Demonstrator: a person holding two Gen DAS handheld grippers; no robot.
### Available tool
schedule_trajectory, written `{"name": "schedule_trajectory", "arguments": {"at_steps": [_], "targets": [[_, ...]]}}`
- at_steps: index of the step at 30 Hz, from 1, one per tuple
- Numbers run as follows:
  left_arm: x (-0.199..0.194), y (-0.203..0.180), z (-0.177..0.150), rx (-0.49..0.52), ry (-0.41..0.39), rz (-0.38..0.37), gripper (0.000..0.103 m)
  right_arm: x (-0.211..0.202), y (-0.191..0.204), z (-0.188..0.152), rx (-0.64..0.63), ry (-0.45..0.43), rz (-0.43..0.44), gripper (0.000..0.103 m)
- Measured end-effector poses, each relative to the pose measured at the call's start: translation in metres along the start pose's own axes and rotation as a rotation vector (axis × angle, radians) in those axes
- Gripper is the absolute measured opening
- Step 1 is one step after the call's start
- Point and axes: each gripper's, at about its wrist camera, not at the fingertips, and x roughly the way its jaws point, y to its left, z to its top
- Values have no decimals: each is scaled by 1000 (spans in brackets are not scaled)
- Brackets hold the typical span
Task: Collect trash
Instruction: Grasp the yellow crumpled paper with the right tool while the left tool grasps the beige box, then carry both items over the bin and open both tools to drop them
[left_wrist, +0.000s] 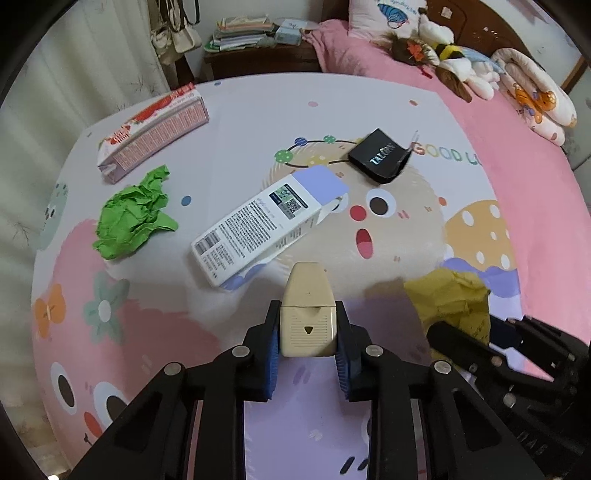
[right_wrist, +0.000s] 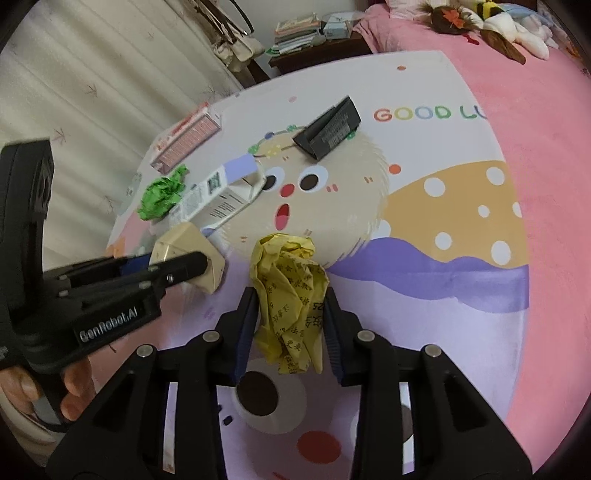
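Left gripper (left_wrist: 308, 328): jaws clamp beige box (left_wrist: 307, 314) | Right gripper (right_wrist: 290, 325): jaws clamp yellow paper wad (right_wrist: 290, 291) (crumpled, printed) | Both above the cartoon sheet (left_wrist: 147, 332)

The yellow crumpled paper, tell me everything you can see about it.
The yellow crumpled paper is a thin sheet wadded into a loose, tall lump, with dark printed characters across its creased folds. It sits between the two blue-padded fingers of the right gripper, which press it from both sides. It is over the cartoon-print bedspread; whether its underside still rests there cannot be told. The left wrist view shows it just right of the beige box held by the left gripper, not touching it.
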Motion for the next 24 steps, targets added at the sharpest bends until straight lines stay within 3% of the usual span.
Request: {"name": "schedule_trajectory", "arguments": {"at_steps": [11, 24], "targets": [[-78, 16, -66, 28, -55, 27, 25, -46, 49, -34, -48, -44, 25, 30], [-184, 71, -177, 72, -143, 15, 25, -117, 132, -133, -51, -144, -50, 30]]}}
